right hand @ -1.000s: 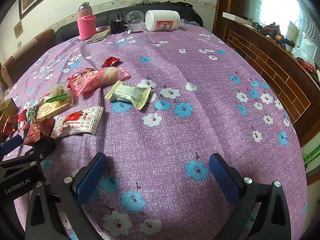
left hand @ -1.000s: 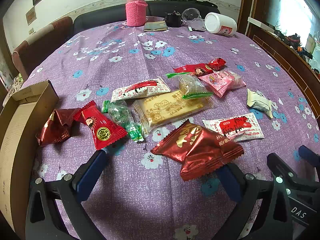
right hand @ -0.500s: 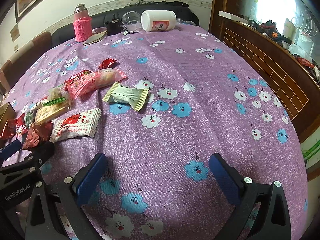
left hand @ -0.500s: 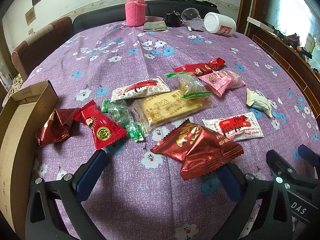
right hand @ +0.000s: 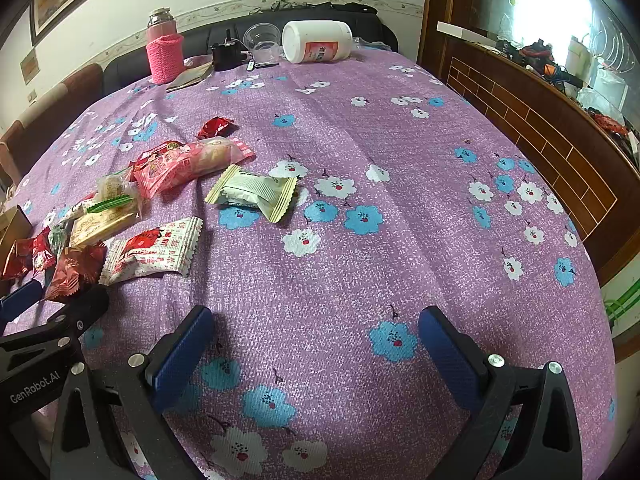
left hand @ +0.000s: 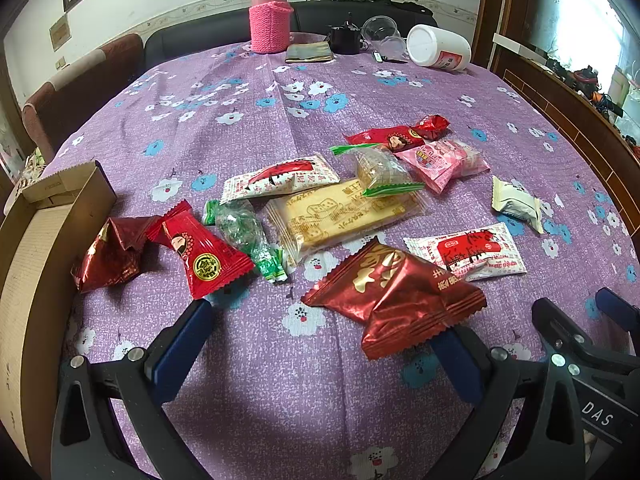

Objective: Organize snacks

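Note:
Several wrapped snacks lie on the purple flowered tablecloth. In the left wrist view a dark red foil packet lies just ahead of my open, empty left gripper, by its right finger. Beyond are a red candy packet, a yellow biscuit pack, a white-and-red packet and a pink pack. An open cardboard box stands at the left edge. My right gripper is open and empty over bare cloth; a pale green packet lies ahead of it.
At the table's far edge stand a pink-sleeved flask, a tipped white jar, clear cups and a small black object. A wooden sideboard runs along the right. A sofa is behind left.
Both grippers stay open and almost still. The right wrist view has shifted slightly, the snacks sliding a little left in it.

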Motion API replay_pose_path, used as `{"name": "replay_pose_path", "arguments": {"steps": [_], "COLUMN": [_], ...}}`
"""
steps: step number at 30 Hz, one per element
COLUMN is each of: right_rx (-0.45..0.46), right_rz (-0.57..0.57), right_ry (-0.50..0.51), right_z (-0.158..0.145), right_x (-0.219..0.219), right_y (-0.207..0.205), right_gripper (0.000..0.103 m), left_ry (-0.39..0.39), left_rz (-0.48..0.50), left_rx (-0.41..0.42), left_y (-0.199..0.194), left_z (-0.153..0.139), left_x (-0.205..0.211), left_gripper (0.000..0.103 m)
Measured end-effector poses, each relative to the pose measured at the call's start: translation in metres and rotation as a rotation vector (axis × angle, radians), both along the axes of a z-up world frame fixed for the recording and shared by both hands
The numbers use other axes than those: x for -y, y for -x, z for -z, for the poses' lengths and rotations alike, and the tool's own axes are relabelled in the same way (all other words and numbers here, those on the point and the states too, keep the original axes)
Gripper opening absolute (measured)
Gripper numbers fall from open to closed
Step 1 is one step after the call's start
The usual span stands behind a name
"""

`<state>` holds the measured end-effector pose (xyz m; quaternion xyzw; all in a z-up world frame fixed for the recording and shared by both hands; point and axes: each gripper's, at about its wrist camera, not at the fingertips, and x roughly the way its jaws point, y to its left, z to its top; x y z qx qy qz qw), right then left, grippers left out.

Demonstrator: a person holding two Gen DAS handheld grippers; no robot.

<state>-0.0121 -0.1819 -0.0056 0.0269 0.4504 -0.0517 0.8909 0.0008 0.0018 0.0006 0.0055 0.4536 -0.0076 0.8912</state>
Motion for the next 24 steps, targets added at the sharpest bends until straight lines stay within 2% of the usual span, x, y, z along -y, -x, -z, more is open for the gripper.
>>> {"name": "replay_pose_path", "arguments": {"steps": [10,19,21,22,24], "right_rx": [0.0,-0.019,-0.042,-0.05,-0.06], "right_rz": [0.0,0.014,0.032,0.037,0.032], "right_ry": [-0.001,-0.004,-0.009,-0.011,-0.014], "right_z": [0.0,0.0,-0.001,-0.001,-0.001], "right_x": [0.0,-0.001,0.0,-0.001,-0.001], "right_y": [0.0,0.001,0.002,0.003,0.006], "right_gripper": [0.102,0.102,0.102,0.102,0.102], "left_ry": [-0.009,-0.011,0.006,0.041,0.155], "left_rz": [0.107,0.277,0.291,0.288,0.288], "left_rx": [-0.035,-0.077,-0.11,-0.106,-0.087], "left_y": [0.036,0.061,0.063,0.066,0.07], "left_z": [-0.003,-0.004,-0.01,-0.017,-0.044], "left_x": [-0.006,-0.012,-0.019,-0.026,-0.048], "left_gripper": [0.103,0.103,0.094,0.08,0.077]}}
